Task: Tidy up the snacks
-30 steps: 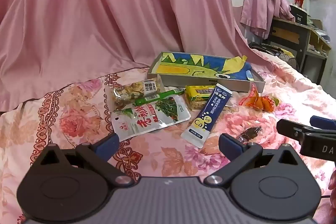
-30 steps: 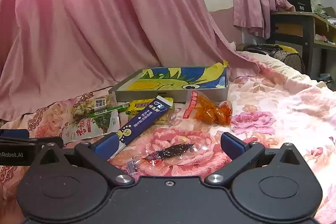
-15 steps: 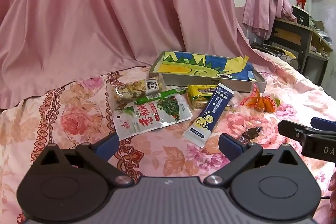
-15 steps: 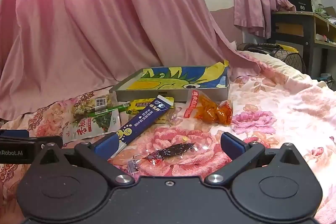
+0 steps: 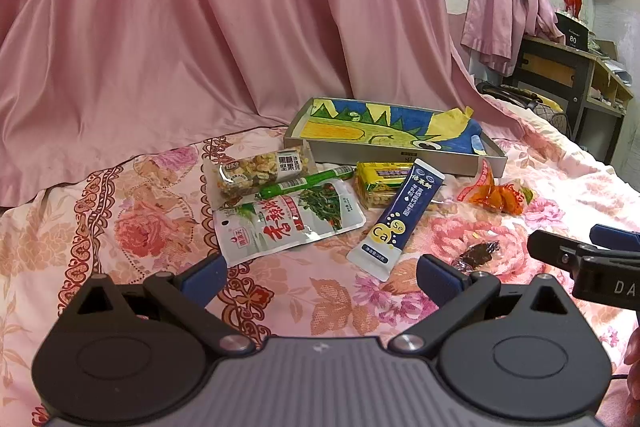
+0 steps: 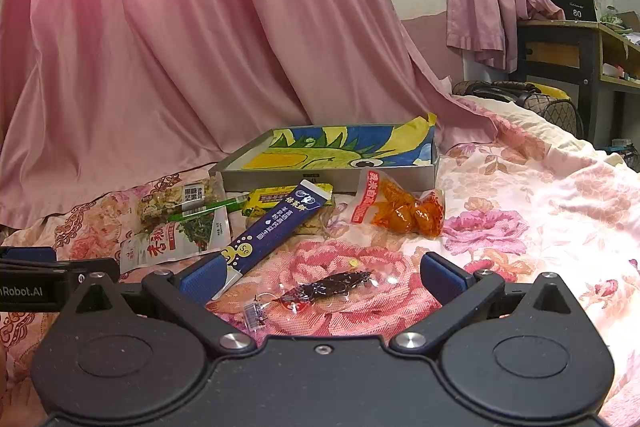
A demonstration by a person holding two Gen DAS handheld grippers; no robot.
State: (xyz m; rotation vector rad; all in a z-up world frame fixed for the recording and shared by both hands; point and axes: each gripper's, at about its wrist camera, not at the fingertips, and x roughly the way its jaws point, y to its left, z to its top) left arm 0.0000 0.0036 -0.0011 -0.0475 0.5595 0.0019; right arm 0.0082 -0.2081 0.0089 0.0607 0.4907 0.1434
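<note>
Glossy plastic snack packets point(image 5: 289, 223), satiny curtain point(image 5: 200, 27)

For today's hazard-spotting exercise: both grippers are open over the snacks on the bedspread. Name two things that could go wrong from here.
1. The blue sachet lies over the yellow packet, so lifting one may drag the other.
2. The small dark snack between the right gripper fingers lies flat on soft fabric; closing could pinch the bedspread instead.

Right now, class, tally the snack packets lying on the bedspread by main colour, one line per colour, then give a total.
Green or white-and-green: 2, the green stick and the vegetable pouch
Yellow: 1, the yellow pack
Dark blue: 1, the sachet
Orange: 1, the orange bag
Clear: 2, the nut bar and the dark snack
Total: 7
</note>
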